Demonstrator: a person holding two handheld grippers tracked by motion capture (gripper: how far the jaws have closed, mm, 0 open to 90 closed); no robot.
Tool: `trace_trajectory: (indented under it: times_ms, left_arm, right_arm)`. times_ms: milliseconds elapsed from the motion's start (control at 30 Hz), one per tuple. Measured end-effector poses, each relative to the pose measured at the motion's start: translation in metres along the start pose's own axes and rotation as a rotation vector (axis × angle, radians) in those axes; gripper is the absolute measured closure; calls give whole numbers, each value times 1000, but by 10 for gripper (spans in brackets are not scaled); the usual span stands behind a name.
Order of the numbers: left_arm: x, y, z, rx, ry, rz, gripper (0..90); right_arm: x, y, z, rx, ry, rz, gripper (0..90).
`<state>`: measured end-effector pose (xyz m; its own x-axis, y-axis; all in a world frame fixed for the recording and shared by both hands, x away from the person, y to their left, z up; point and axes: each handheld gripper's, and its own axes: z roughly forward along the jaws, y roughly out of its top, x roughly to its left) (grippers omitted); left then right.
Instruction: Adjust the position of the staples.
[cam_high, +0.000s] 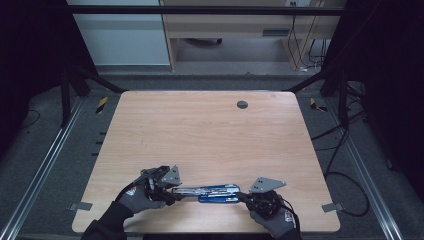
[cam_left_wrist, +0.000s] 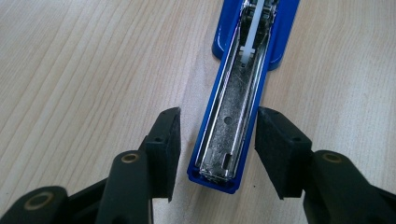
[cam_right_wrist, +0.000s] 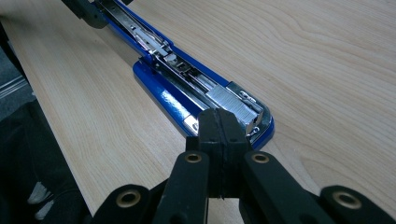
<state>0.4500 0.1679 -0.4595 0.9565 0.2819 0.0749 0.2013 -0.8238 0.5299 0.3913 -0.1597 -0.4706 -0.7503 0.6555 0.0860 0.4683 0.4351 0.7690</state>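
Note:
A blue stapler (cam_high: 210, 192) lies swung open flat on the wooden table (cam_high: 210, 130), near its front edge. My left gripper (cam_high: 176, 192) is at the stapler's left end. In the left gripper view its open jaws (cam_left_wrist: 218, 140) straddle the end of the stapler's metal-lined arm (cam_left_wrist: 231, 112), with a clear gap on one side. My right gripper (cam_high: 241, 196) is at the other end, jaws shut together (cam_right_wrist: 223, 126). Their tips sit just before a strip of staples (cam_right_wrist: 231, 105) in the stapler's channel (cam_right_wrist: 177, 88). Gloved hands hold both grippers.
A dark round grommet (cam_high: 242, 104) sits in the table's far middle. Metal brackets (cam_high: 80, 205) (cam_high: 332, 206) stick out at the table's front corners. Cables (cam_high: 345, 180) lie on the floor to the right. A desk (cam_high: 225, 30) stands beyond the table.

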Motion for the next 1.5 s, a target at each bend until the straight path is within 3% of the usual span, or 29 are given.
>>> trace_trajectory:
  times_ms: [933, 1500]
  left_arm:
    - [0, 0, 9, 16, -23, 7, 553]
    - [1, 1, 9, 25, -26, 16, 560]
  right_arm:
    - [5, -2, 11, 38, 25, -25, 900]
    - [1, -4, 15, 55, -1, -18, 900]
